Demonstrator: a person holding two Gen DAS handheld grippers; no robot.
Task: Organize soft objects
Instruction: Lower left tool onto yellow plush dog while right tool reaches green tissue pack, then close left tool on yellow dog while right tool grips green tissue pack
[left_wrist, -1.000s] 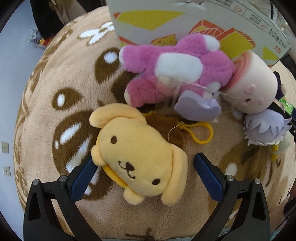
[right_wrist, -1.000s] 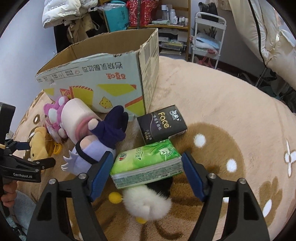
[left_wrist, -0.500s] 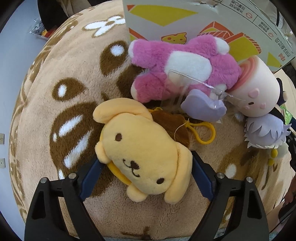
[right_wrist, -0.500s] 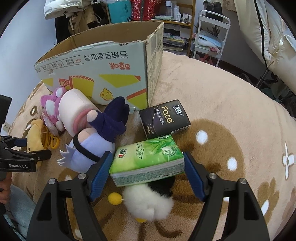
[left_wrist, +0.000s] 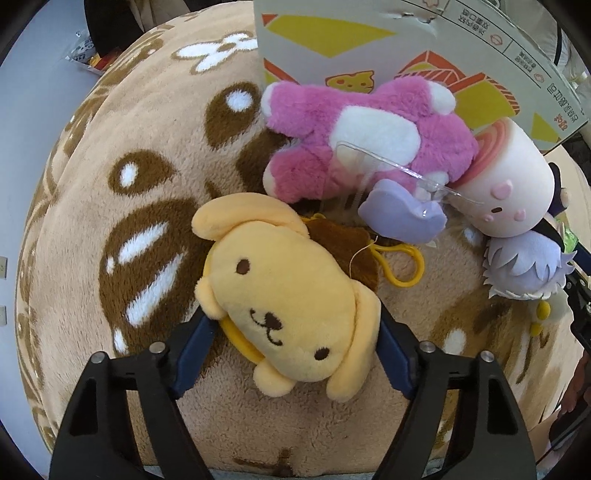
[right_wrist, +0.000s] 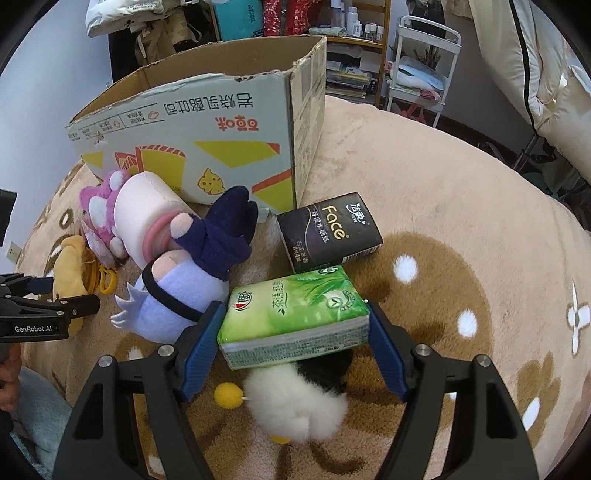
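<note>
A yellow dog plush (left_wrist: 288, 295) lies face up on the tan blanket (left_wrist: 155, 122). My left gripper (left_wrist: 293, 328) points down over it. Its jaws are closing, and the blue pads (left_wrist: 195, 339) touch the plush's two sides. My right gripper (right_wrist: 293, 317) stands shut on a green tissue pack (right_wrist: 295, 314), one pad at each end. The pack rests over a white and black fluffy toy (right_wrist: 295, 402). In the right wrist view the yellow dog plush (right_wrist: 68, 266) and the left gripper (right_wrist: 48, 306) show at the far left.
An open cardboard box (right_wrist: 207, 122) stands behind the pile. Against it lie a pink plush (left_wrist: 369, 136), a cream roll-shaped plush (left_wrist: 513, 184) and a lilac-haired doll (right_wrist: 177, 295). A black tissue pack (right_wrist: 328, 230) lies beside the box corner. Shelves and a cart stand beyond the bed.
The left gripper's jaws have come in from wide apart until the pads meet the yellow dog plush. The right gripper has kept still around the green tissue pack.
</note>
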